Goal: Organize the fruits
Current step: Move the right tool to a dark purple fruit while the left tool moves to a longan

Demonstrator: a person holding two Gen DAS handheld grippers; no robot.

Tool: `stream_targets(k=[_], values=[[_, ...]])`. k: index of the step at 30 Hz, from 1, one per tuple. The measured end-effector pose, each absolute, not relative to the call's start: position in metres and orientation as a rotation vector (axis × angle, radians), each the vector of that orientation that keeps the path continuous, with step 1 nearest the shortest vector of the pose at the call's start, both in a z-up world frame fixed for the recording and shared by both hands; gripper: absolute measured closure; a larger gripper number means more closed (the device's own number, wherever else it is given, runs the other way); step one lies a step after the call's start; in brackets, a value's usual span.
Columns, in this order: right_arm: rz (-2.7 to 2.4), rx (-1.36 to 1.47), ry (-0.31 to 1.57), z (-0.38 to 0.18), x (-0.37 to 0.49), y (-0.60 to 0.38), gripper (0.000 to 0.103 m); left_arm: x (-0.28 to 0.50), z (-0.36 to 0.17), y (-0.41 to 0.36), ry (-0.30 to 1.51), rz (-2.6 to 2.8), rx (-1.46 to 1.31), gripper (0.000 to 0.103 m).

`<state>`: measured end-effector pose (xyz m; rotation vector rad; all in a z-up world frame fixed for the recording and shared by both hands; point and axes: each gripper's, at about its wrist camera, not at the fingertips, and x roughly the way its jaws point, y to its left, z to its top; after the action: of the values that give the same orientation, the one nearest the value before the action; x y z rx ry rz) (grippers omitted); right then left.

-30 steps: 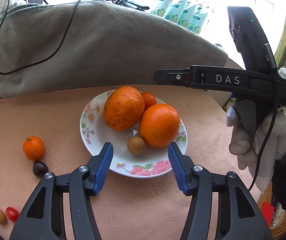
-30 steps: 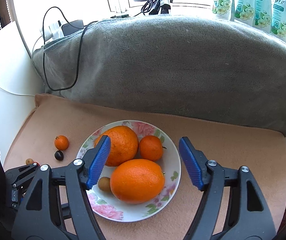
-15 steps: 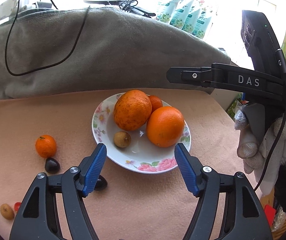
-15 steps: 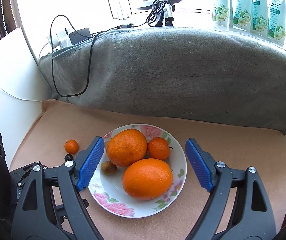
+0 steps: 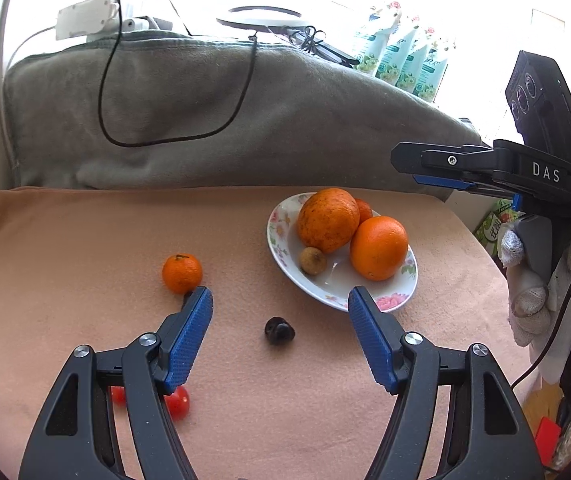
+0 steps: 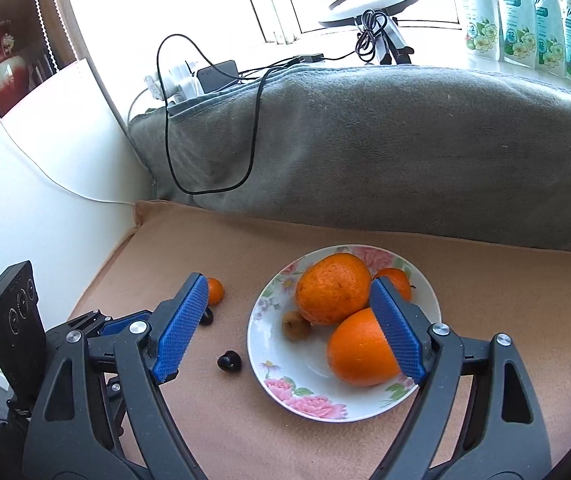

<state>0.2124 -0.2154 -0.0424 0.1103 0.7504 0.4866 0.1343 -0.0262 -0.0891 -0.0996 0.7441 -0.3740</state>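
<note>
A floral plate (image 5: 369, 300) (image 6: 305, 404) on the peach cloth holds two big oranges (image 5: 327, 220) (image 5: 379, 248), a small tangerine (image 6: 395, 280) and a small brown fruit (image 5: 312, 261) (image 6: 295, 325). On the cloth to its left lie a small tangerine (image 5: 182, 273) (image 6: 215, 290), a dark fruit (image 5: 280, 331) (image 6: 229, 361) and red cherry tomatoes (image 5: 177, 402). My left gripper (image 5: 280, 334) is open and empty, low over the dark fruit. My right gripper (image 6: 288, 330) is open and empty above the plate's left side.
A grey cushion (image 5: 205, 120) with a black cable (image 5: 173, 140) lines the back of the cloth. Behind it are a power strip (image 5: 85, 22), a ring light (image 6: 373, 4) and several pouches (image 6: 525, 20). A white wall (image 6: 45, 184) bounds the left edge.
My left gripper has drawn back and swung left from the plate to above the dark fruit. My right gripper has risen and pulled back a little. Both stay open.
</note>
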Motion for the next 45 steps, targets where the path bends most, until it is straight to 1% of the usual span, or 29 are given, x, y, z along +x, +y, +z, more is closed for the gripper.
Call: stream_targets(k=[11, 25, 27, 29, 30, 32, 33, 36, 38, 39, 42, 45], values=[[0.56, 0.065, 0.775, -0.047, 0.206, -0.174, 0.018, 0.11, -0.095, 0.035, 0.736, -0.268, -0.132, 0.033], [0.622, 0.022, 0.855, -0.073, 0.208, -0.121, 0.018, 0.084, -0.123, 0.093, 0.786, -0.171, -0.18, 0.033], [0.627, 0.018, 0.866, -0.077, 0.208, -0.114, 0.022, 0.084, -0.126, 0.097, 0.788, -0.174, -0.192, 0.033], [0.634, 0.012, 0.886, -0.082, 0.209, -0.106, 0.03, 0.084, -0.129, 0.099, 0.791, -0.179, -0.2, 0.033], [0.633, 0.006, 0.894, -0.085, 0.209, -0.103, 0.03, 0.084, -0.13, 0.101, 0.792, -0.183, -0.204, 0.033], [0.634, -0.007, 0.907, -0.09, 0.209, -0.097, 0.036, 0.085, -0.133, 0.102, 0.795, -0.19, -0.21, 0.036], [0.635, -0.012, 0.915, -0.093, 0.209, -0.094, 0.038, 0.085, -0.133, 0.102, 0.797, -0.197, -0.207, 0.039], [0.631, -0.018, 0.943, -0.102, 0.212, -0.087, 0.044, 0.086, -0.138, 0.102, 0.808, -0.202, -0.201, 0.04], [0.627, -0.021, 0.961, -0.109, 0.214, -0.083, 0.05, 0.089, -0.141, 0.104, 0.82, -0.209, -0.219, 0.044], [0.622, -0.023, 0.969, -0.112, 0.216, -0.081, 0.051, 0.09, -0.142, 0.105, 0.822, -0.207, -0.223, 0.046], [0.613, -0.036, 0.992, -0.119, 0.219, -0.076, 0.052, 0.094, -0.144, 0.108, 0.824, -0.2, -0.233, 0.047], [0.606, -0.066, 1.007, -0.127, 0.22, -0.07, 0.056, 0.097, -0.146, 0.109, 0.828, -0.2, -0.239, 0.048]])
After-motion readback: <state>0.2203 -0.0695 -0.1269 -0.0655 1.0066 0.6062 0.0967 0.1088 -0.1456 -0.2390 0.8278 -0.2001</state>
